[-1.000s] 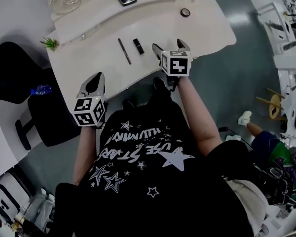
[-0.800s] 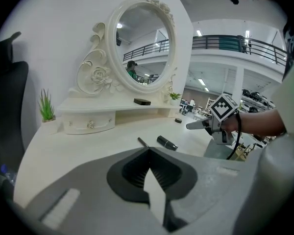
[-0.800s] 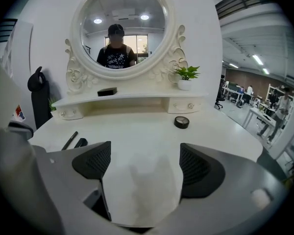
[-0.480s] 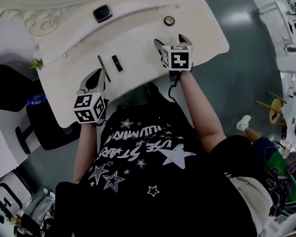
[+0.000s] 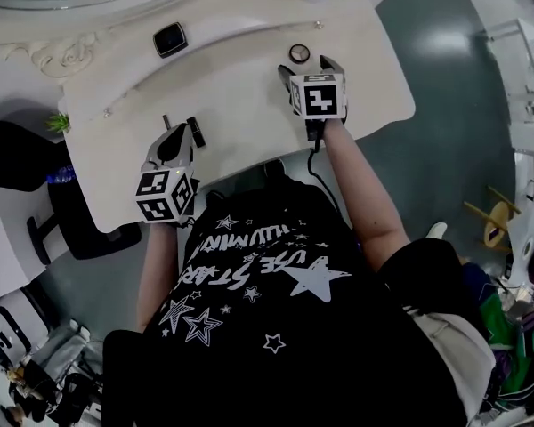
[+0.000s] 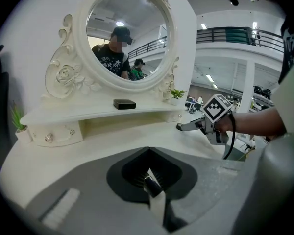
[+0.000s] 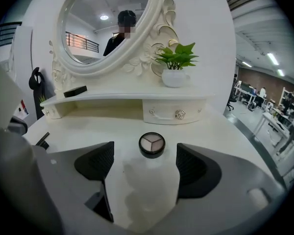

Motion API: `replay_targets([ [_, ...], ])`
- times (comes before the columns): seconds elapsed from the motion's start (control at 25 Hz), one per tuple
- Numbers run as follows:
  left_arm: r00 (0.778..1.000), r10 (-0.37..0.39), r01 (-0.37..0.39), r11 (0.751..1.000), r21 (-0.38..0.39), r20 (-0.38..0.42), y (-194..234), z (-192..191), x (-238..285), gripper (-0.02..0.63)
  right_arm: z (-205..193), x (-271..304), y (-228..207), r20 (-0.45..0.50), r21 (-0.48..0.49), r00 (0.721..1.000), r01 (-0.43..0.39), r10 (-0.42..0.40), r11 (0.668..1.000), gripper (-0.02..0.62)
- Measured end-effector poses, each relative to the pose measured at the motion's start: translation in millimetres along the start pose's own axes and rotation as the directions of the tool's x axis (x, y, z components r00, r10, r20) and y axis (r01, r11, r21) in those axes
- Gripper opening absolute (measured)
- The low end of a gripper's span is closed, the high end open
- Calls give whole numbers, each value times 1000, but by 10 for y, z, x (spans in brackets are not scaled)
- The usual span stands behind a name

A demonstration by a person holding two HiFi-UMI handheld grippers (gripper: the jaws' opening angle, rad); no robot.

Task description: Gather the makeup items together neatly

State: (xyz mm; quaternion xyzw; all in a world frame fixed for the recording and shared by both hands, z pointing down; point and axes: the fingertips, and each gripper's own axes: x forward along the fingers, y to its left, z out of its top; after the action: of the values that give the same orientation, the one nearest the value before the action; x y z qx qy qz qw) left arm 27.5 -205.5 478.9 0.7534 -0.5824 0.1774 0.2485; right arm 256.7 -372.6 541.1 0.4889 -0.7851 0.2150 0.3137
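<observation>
Black round eyeshadow compact (image 7: 152, 145) on the white bench (image 5: 249, 87), at the mouth of our right claw (image 5: 307, 64).
We are reaching: its jaws stand wide, have just been narrowing, and touch nothing. Next we close squarely on the compact, while our left claw (image 5: 180, 132) stays out, tips pressed together.

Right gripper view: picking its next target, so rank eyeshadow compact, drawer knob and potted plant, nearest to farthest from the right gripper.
1. Eyeshadow compact, on the tabletop just ahead of the right gripper, whose jaws have just been closing slightly with nothing between them.
2. Drawer knob, behind it, slightly right.
3. Potted plant, up on the shelf, farthest back.
</observation>
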Motion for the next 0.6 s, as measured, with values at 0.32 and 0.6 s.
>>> replay_targets([
  [0.32, 998, 67, -67, 997, -44, -1, -78, 15, 98, 0, 69, 235, -78, -33, -42, 998, -57, 56, 997, 377],
  [0.6, 995, 101, -101, 991, -82, -5, -111, -79, 115, 0, 54, 331, -112, -60, -55, 996, -71, 68, 996, 321],
])
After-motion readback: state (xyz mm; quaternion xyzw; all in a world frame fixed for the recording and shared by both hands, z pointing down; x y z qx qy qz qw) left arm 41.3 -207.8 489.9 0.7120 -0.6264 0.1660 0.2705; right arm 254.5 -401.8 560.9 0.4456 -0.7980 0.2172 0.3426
